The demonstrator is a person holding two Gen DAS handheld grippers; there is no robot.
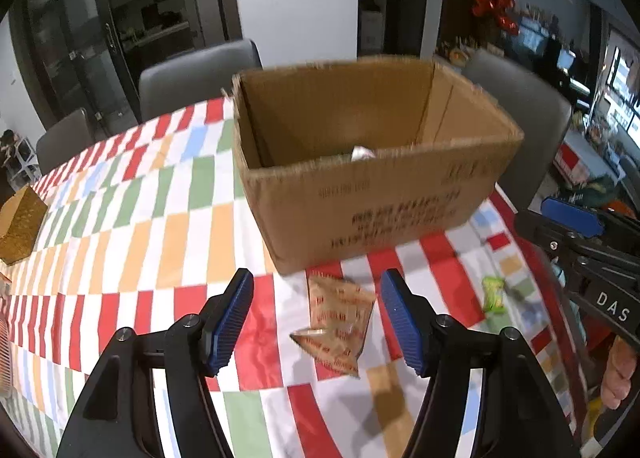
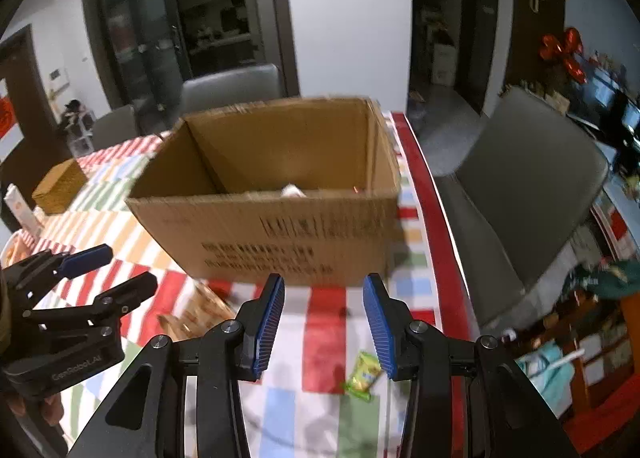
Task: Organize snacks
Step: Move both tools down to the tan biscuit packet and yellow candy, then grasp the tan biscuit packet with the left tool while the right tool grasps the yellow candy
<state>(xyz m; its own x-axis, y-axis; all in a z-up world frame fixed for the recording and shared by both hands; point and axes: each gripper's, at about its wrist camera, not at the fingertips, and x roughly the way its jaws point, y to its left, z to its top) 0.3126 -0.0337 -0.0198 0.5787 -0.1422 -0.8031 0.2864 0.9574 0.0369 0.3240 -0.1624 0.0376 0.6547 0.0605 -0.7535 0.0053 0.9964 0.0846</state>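
While both grippers hover with nothing held, two snack packets lie on the cloth, not yet in the cardboard box (image 1: 372,161).

Since the left gripper (image 1: 316,318) has its fingers spread wide above the brown packet (image 1: 338,324), and the right gripper (image 2: 324,322) is likewise spread over the small green packet (image 2: 363,370), I judge this the reach-and-pick step. Next, each should descend so its pads straddle its packet's short side, then close. The brown packet sits just before the box's near wall, its long axis running from the box toward the camera, tilted slightly right. Its near left corner is folded. The green packet lies near the table's right edge, long axis roughly box-to-camera, leaning slightly. Something pale already rests inside the box.
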